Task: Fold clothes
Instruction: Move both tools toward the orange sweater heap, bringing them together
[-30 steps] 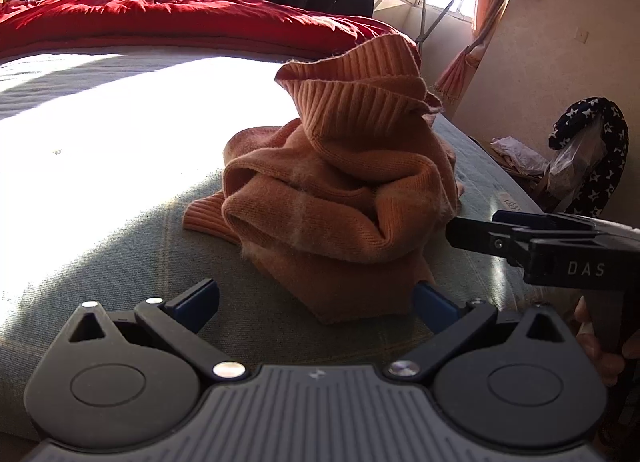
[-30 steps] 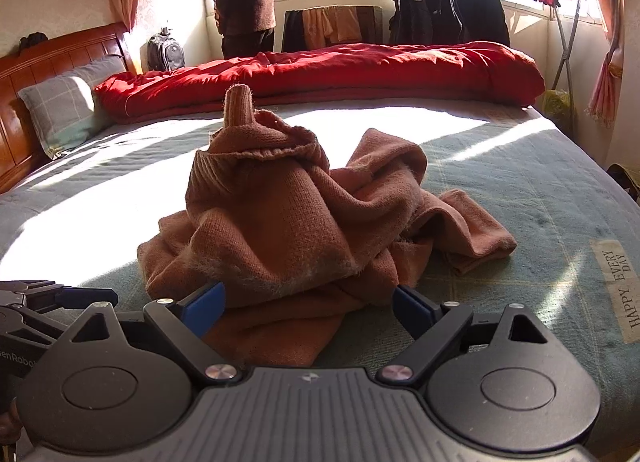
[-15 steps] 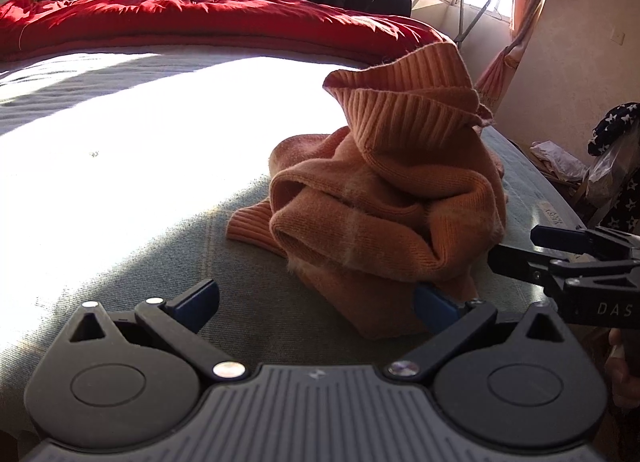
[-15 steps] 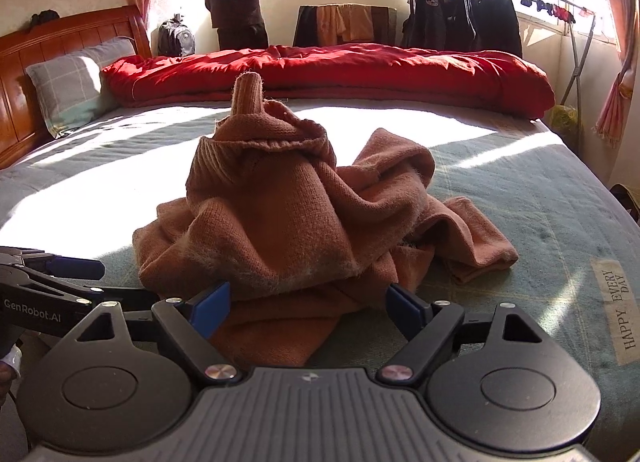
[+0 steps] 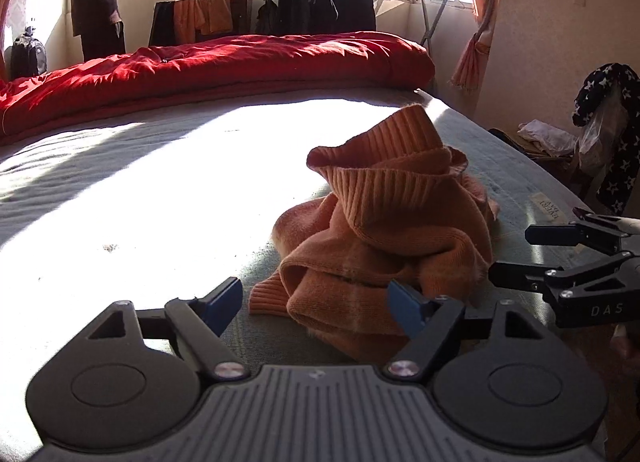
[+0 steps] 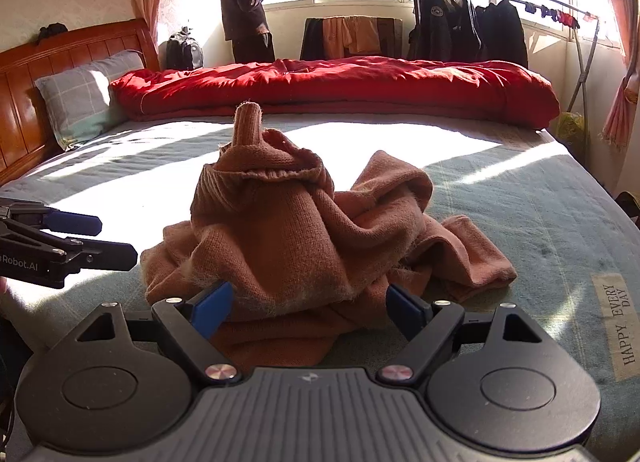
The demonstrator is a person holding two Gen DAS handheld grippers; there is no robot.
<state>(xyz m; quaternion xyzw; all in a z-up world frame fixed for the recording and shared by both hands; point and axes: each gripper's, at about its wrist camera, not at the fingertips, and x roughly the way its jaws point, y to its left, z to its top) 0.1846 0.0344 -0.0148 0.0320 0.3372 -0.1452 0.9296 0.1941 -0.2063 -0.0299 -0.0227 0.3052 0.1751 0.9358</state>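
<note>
A crumpled orange ribbed-knit sweater (image 5: 384,230) sits in a heap on my grey-green woven bedspread (image 5: 168,166), and I take that heap as my landmark. It is unfolded, with its ribbed collar standing up at the top and one sleeve (image 6: 472,262) trailing out flat on the side away from my left gripper.

My left gripper (image 5: 316,300) hovers low at the near edge of the heap, its blue-padded fingers spread wide apart and holding nothing. The right-hand pad (image 5: 404,306) sits just against the lowest fold of the sweater; the left-hand pad is over bare bedspread beside it.

My right gripper (image 6: 308,308) faces the heap from another side, also spread wide with nothing between its fingers. Both of its blue pads (image 6: 212,308) lie at the bottom edge of the knit, whether touching or just in front of it I cannot tell. From the left wrist camera that same gripper shows at the heap's right, its black fingers parted and close to the knit.

Beyond the heap, a rumpled red quilt (image 6: 332,86) lies along the far side of the bed. Behind that stands a metal clothes rail hung with dark jackets (image 6: 464,26) under the windows, and a person in a dark printed hoodie (image 6: 246,10) stands to its left. A grey checked pillow (image 6: 84,98) leans on the wooden headboard, left of the heap from the right wrist camera.
</note>
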